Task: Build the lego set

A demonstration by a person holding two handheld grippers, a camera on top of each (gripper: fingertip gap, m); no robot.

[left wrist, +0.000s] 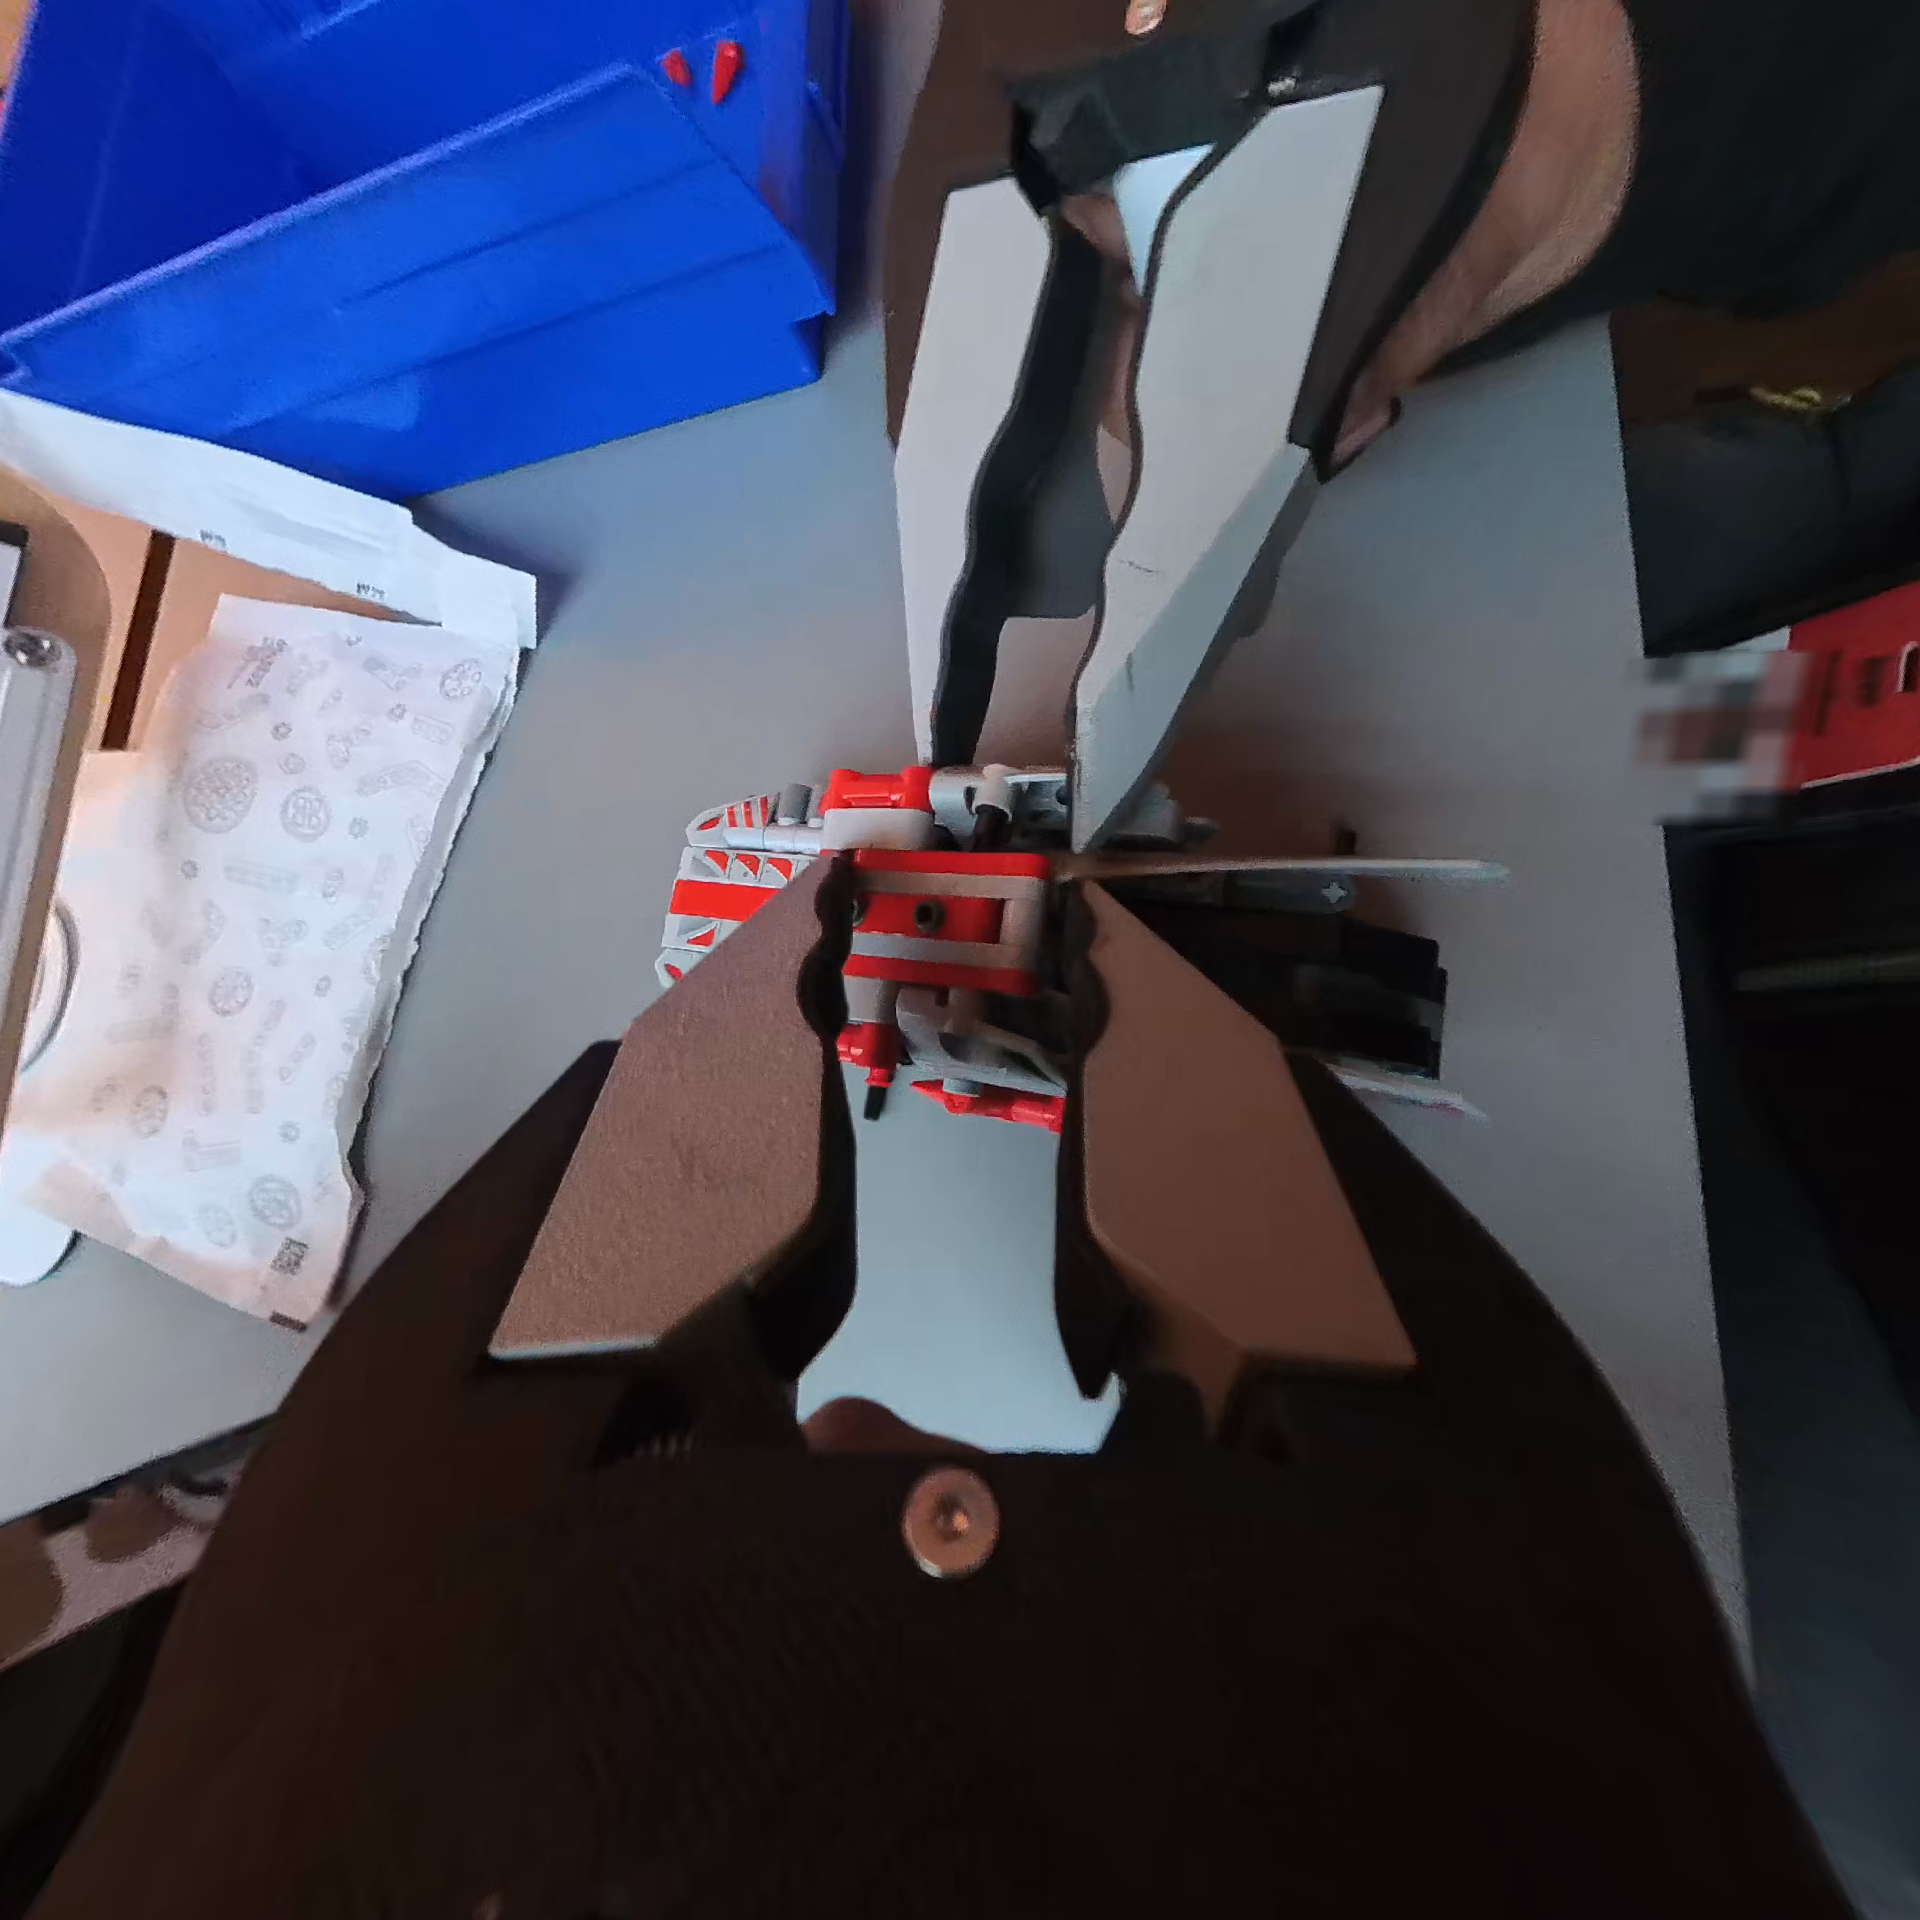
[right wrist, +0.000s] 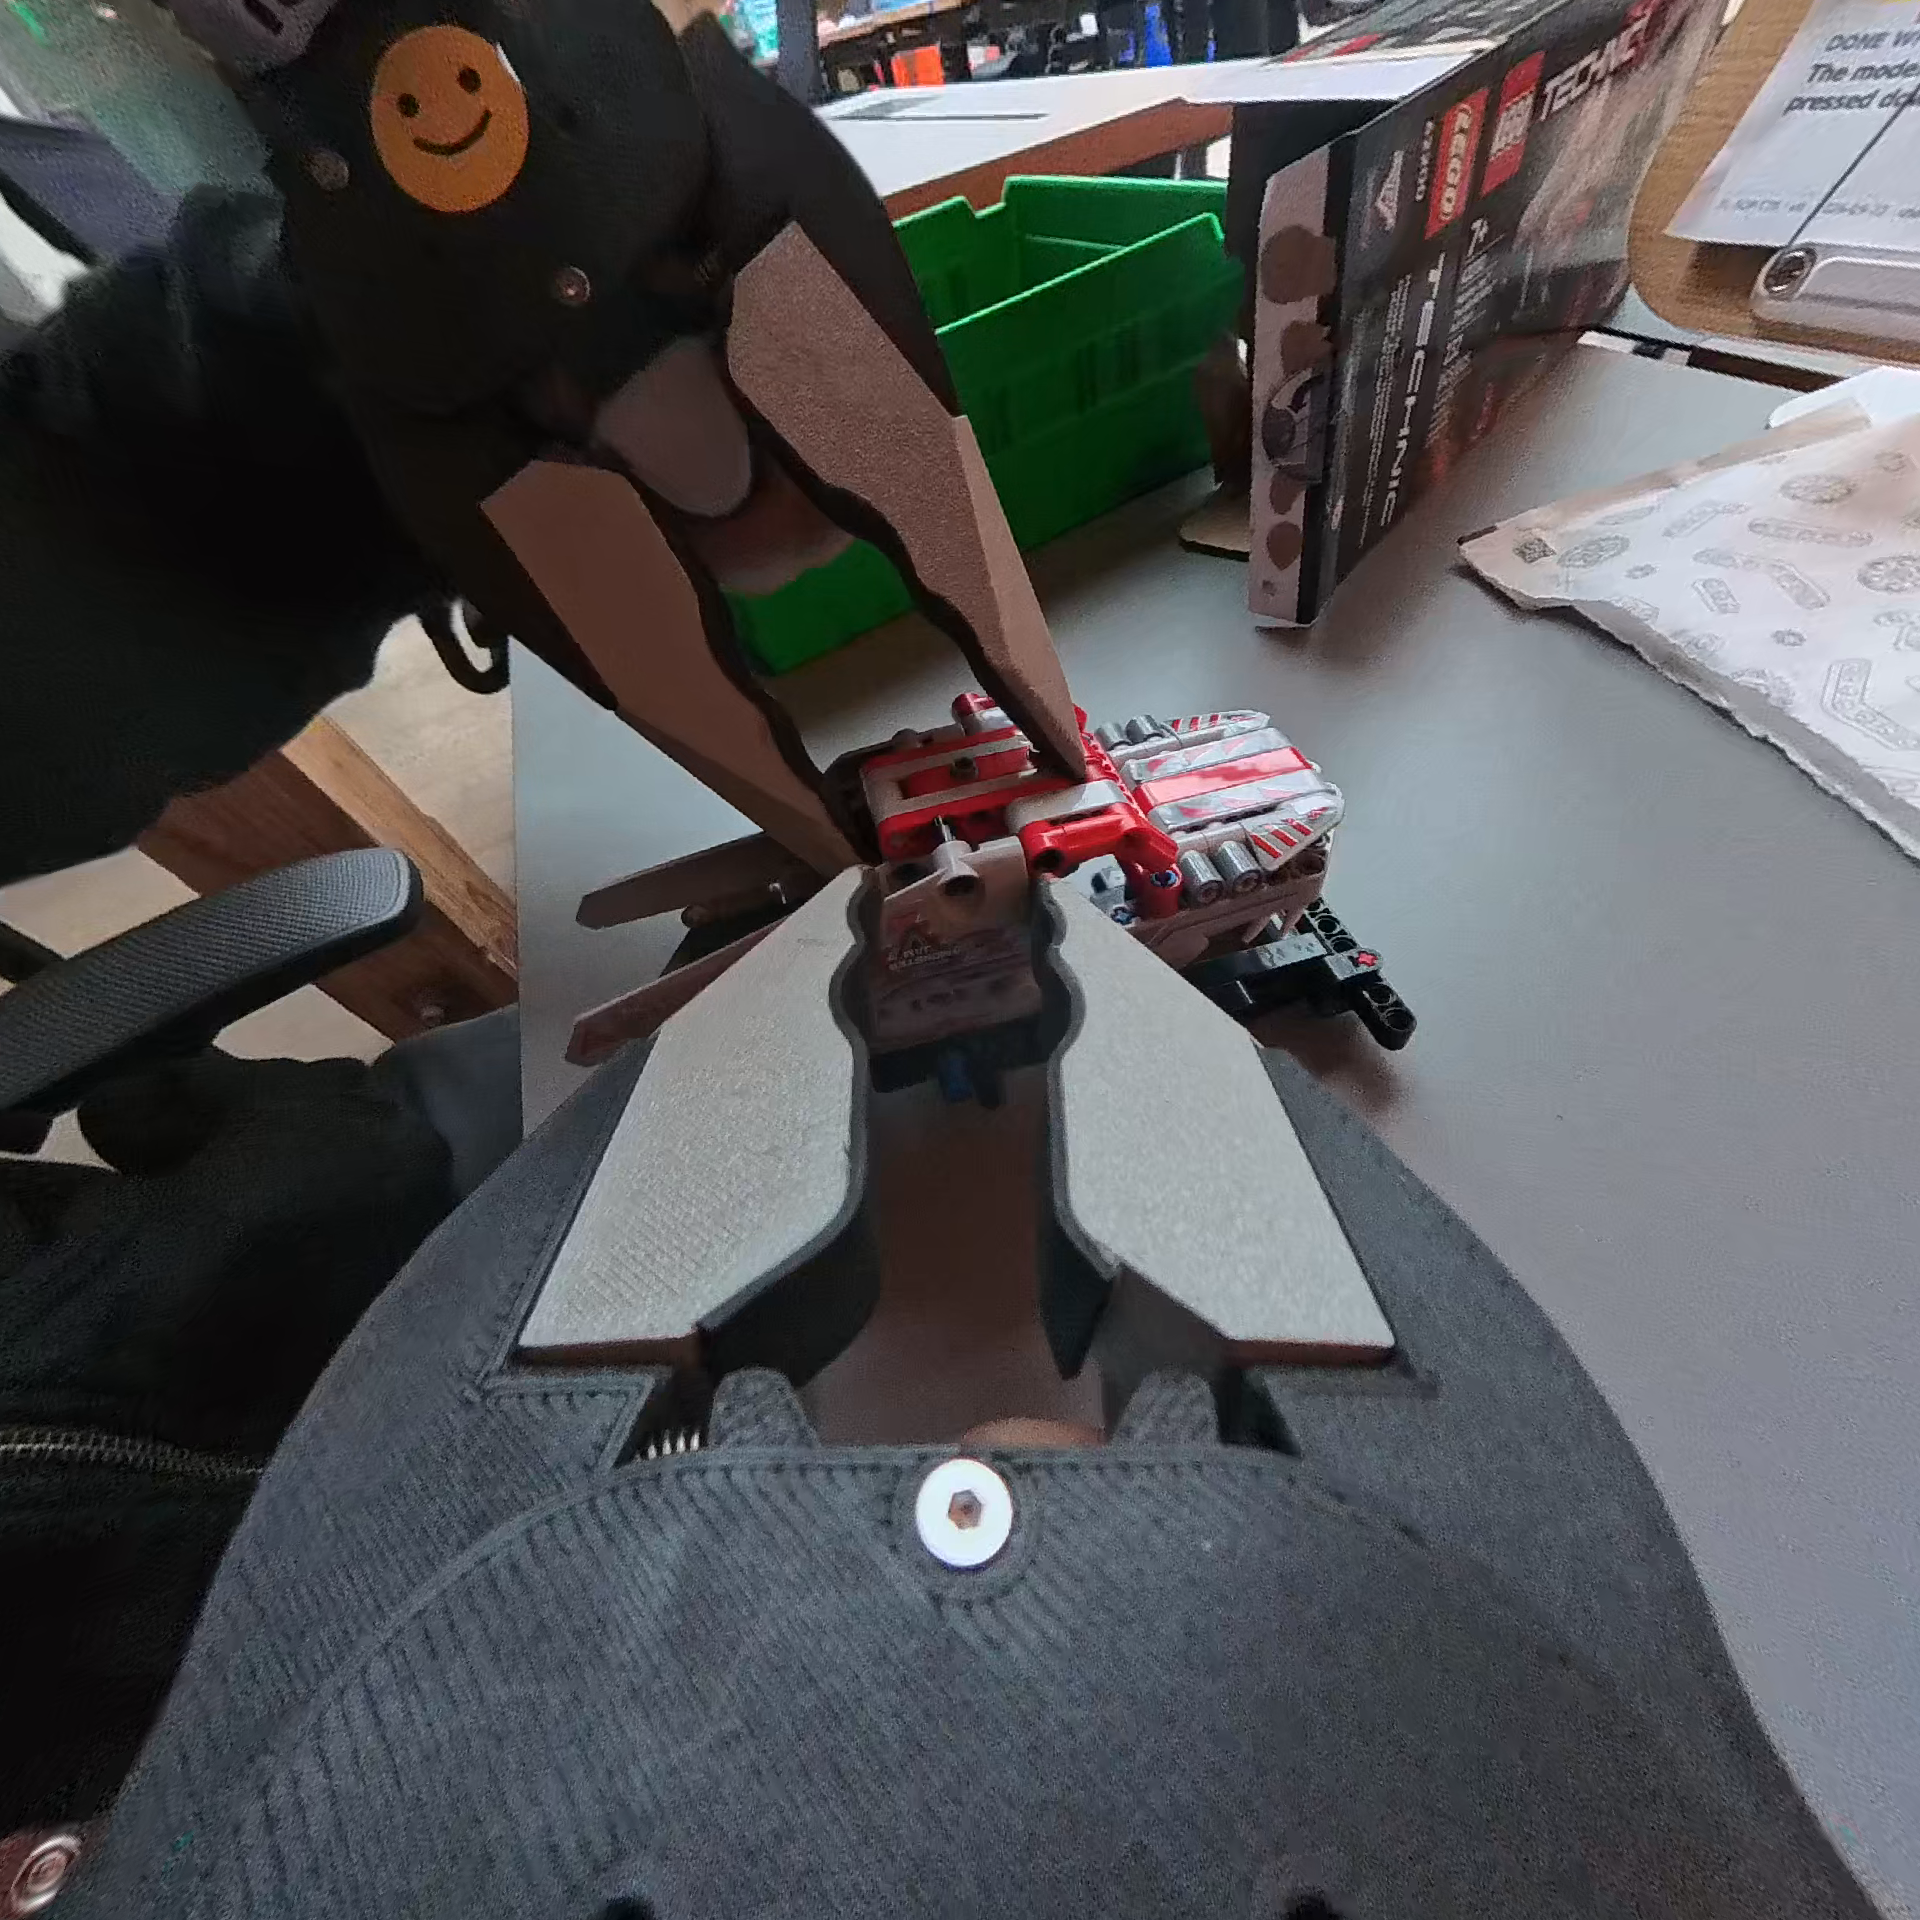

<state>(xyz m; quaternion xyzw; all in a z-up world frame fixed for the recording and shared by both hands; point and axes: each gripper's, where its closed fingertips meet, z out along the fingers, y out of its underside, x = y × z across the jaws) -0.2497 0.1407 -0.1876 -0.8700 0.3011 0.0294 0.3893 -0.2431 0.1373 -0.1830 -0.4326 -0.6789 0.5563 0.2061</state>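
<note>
Lego model (left wrist: pixel 940 920) on grey table (left wrist: pixel 675 644) is pinched by left fingers (left wrist: pixel 727 997) and right fingers (right wrist: pixel 1164 1039).

Both the left gripper (left wrist: pixel 951 914) and the right gripper (right wrist: pixel 951 925) clamp their fingers, tips meeting head-on.

Bare grey table (right wrist: pixel 1558 1039) lies open right of the right gripper's fingers (right wrist: pixel 1174 1122), while ahead the lego model (right wrist: pixel 1195 800), left gripper (right wrist: pixel 966 810), green bin (right wrist: pixel 1081 353) and set box (right wrist: pixel 1434 312) block passage.
</note>
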